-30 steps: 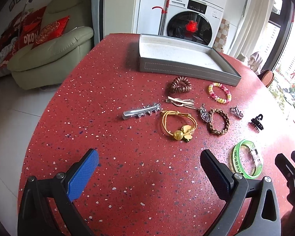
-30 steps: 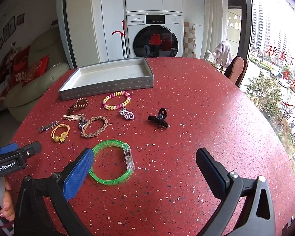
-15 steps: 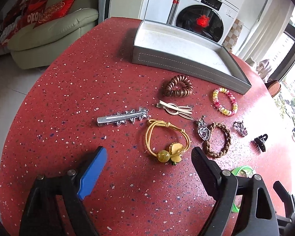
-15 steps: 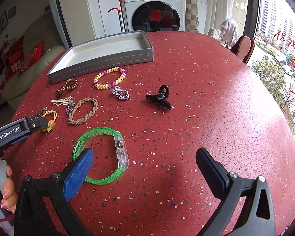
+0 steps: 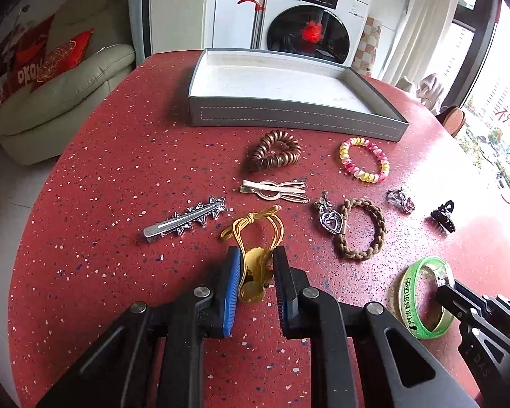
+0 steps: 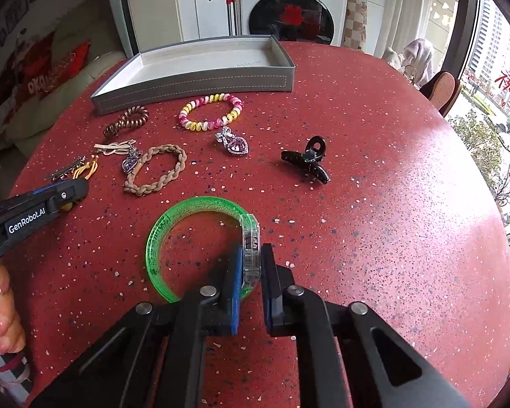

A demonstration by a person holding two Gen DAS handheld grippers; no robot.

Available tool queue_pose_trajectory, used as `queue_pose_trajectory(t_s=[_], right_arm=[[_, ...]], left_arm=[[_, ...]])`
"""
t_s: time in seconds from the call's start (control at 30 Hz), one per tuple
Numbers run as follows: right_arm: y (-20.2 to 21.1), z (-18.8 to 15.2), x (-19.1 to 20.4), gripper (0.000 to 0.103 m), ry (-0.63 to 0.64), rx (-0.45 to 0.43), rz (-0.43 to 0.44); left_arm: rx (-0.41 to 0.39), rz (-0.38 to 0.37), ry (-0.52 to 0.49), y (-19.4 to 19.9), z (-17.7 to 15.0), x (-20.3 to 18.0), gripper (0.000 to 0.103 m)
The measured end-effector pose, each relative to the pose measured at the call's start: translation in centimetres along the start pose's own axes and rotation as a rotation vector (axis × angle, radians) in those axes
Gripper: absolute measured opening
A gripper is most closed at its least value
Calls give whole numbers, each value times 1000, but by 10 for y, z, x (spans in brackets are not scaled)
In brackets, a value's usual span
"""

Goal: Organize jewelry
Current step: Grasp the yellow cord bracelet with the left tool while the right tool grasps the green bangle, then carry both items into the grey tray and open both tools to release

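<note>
Within the last second both pairs of tongs, which stood wide open above the table, have been brought down and drawn in on a piece each, so two pick-ups are judged to be starting at once and the tray is likely the next stop.

At lower centre of the left wrist view, the left gripper [image 5: 255, 265] is seen with its jaws closing; the yellow hair tie [image 5: 255, 238] is caught between them by its flower charm, its loop lying on the red table [image 5: 119, 170] toward the star hair clip [image 5: 187, 221]. The tongs are angled steeply down at the tabletop, and part of a hand [image 6: 3, 316] is shown on the handle at the left edge of the right wrist view.

To the right, the right gripper [image 6: 251, 268] is nearly shut, clamped on the clear clasp of the green bangle [image 6: 187, 210], which is tipped slightly off the table. It too is pitched steeply downward.

The grey tray [image 5: 289, 115] is shown at upper centre, with nothing visible inside; the other pieces lie loose between it and the tongs.
</note>
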State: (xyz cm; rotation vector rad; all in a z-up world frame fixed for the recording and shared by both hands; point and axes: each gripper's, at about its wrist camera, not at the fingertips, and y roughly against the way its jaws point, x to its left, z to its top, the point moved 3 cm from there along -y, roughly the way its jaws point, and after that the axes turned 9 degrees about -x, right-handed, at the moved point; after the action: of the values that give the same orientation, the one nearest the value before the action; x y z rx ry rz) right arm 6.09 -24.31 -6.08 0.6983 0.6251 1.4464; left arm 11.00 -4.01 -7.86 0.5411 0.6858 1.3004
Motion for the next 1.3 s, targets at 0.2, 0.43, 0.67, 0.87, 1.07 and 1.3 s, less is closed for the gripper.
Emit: queue_pose_trajectory(t_s=[0.2,0.43,0.67,0.87,1.07,1.3], right_arm=[[7,9,-14,11,-75,-15,57],[7,70,-20,11,-94,-58,99],[-30,153,-13,11,-55,-83,107],[-96,203,-10,11,-69,-45,104],[-159,222,-10,11,-70,7,64],[-178,199,-15,11,-19,69,-30]], left_arm=[[-27,-68,-17,22,14,7,38],[-75,-110,-48,28,72,8,38],[-118,-74,-102,-16,145,6,38],[-65,-48,-102,-86,176,7,38],[0,-18,-155,-141,178,5,38],[38,-24,-227,-165,166,10,38]])
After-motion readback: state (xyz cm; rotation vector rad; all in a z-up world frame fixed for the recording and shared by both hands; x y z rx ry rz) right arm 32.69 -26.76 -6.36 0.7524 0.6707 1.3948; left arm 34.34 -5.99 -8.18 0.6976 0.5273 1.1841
